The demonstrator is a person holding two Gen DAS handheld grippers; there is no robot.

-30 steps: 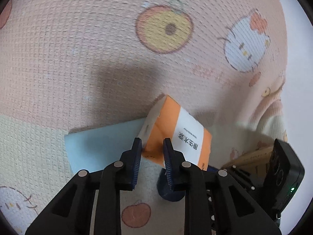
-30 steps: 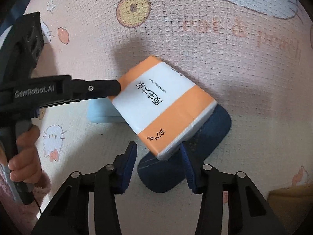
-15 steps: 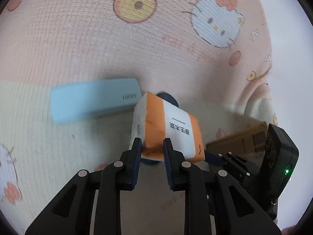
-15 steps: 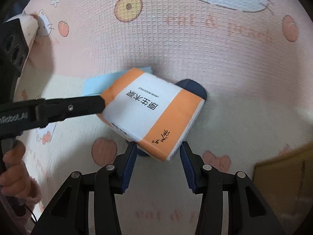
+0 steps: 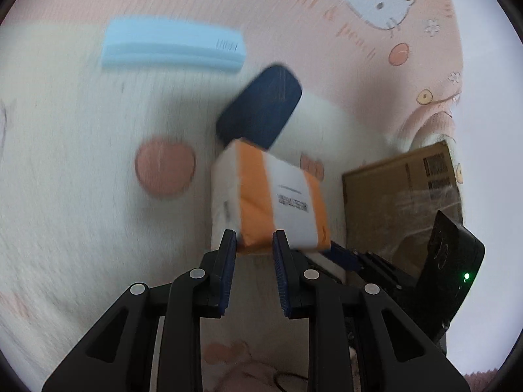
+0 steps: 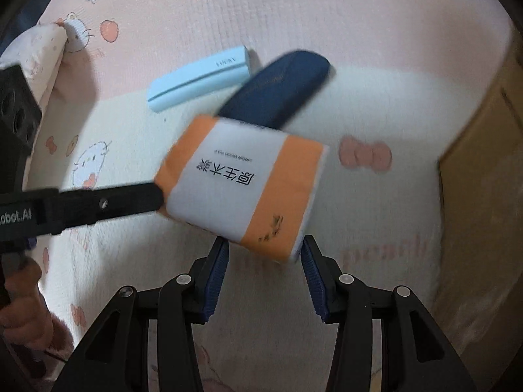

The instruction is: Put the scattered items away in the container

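Observation:
An orange-and-white tissue pack [image 5: 271,196] [image 6: 242,183] hangs above the bed, carried between both grippers. My left gripper [image 5: 253,238] is shut on one of its corners; in the right wrist view it comes in from the left, its fingertips [image 6: 153,197] pinching the pack's left edge. My right gripper [image 6: 263,248] is shut on the pack's near corner. The cardboard box [image 5: 402,196] [image 6: 483,202] stands close by at the right. A light blue case [image 5: 173,45] [image 6: 199,78] and a dark blue case [image 5: 261,107] [image 6: 281,88] lie on the blanket beyond the pack.
A pink and cream cartoon-cat blanket [image 6: 359,32] covers the bed. A person's hand [image 6: 19,310] grips the left gripper's handle at the lower left. The bed's edge and a pale wall [image 5: 483,65] lie to the right, past the box.
Both grippers have carried the tissue pack sideways, off the two cases and towards the cardboard box, which now shows larger at the right. Both cases are uncovered and stay on the blanket.

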